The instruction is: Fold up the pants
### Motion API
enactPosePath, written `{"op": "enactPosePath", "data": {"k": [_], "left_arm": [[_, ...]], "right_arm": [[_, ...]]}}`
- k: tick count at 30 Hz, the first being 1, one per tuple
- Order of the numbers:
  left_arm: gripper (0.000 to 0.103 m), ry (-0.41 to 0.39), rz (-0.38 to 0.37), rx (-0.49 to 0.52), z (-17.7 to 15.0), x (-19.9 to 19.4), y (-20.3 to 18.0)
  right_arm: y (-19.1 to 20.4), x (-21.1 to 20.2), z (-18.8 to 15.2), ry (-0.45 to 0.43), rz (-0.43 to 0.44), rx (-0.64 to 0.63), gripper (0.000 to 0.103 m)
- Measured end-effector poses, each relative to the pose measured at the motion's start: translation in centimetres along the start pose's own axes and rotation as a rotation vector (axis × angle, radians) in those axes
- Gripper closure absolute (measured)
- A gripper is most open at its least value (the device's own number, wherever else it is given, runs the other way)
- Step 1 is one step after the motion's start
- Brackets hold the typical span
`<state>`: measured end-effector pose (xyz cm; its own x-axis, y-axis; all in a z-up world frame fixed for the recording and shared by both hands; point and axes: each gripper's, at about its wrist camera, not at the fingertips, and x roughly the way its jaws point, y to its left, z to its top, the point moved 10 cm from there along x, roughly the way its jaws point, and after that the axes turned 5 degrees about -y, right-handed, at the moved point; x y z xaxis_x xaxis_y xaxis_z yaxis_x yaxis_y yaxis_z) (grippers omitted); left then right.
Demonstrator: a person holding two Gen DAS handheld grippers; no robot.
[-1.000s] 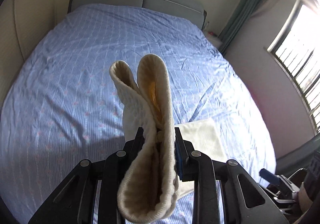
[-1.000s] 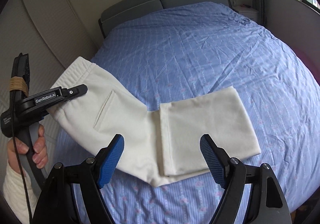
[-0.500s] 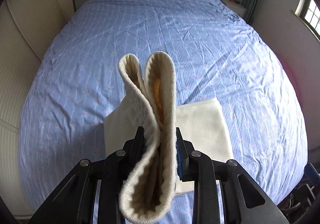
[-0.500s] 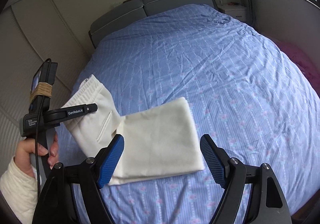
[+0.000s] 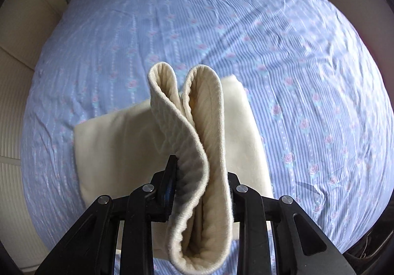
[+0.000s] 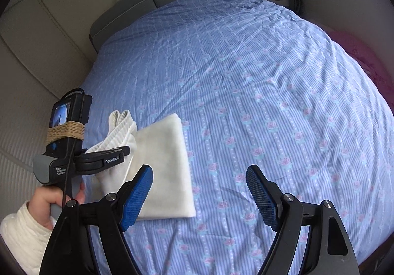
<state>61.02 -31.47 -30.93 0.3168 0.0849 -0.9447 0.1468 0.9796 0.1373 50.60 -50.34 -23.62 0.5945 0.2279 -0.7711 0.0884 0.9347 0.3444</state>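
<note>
- The waistband [image 5: 197, 142], clamped in the left tongs [image 5: 199, 186], has been carried over the folded pants [image 6: 165, 166].
- The right tongs [image 6: 199, 197] are kept wide, empty, over the bed [image 6: 270, 102].

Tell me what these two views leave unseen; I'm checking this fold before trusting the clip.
- Left wrist view: the left gripper pads, buried in the ribbed waistband.
- Left wrist view: the folded legs' near edge, hidden behind waistband and gripper.
- Right wrist view: the pants left edge, behind the gripper fingers.
- Both views: the bed near edge, cut off.
</note>
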Motion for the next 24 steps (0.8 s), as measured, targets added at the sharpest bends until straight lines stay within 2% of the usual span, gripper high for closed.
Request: {"op": "enactPosePath", "data": {"k": [6,8,11,14,18,24], "left_arm": [[0.065,0.107,-0.043,0.064,-1.5,3.7,-3.6],[0.046,0.125,-0.114,0.051,-1.8,4.2,-4.6],[0.045,0.13,-0.274,0.008,-2.0,3.2,-6.2],[0.04,0.066,-0.36,0.0,-1.8,0.7,-6.2],[0.038,-0.016,-0.36,-0.046,-2.2,-1.6,-2.5],[0.039,-0.067,-0.271,-0.189,-4.2,-0.7,7.3]], "right_arm": [[-2.7,1.4,-0.7,0.037,-0.045,0.037,0.024],[-3.2,1.6,-0.9,0.045,-0.056,0.047,0.024],[-3.4,1.7,-1.2,0.053,-0.068,0.048,0.024],[-2.9,1.8,-1.4,0.061,-0.069,0.036,0.024],[-1.3,2.6,-1.9,0.071,-0.051,-0.004,0.024],[3.6,6.5,-2.4,0.105,0.064,-0.082,0.024]]}}
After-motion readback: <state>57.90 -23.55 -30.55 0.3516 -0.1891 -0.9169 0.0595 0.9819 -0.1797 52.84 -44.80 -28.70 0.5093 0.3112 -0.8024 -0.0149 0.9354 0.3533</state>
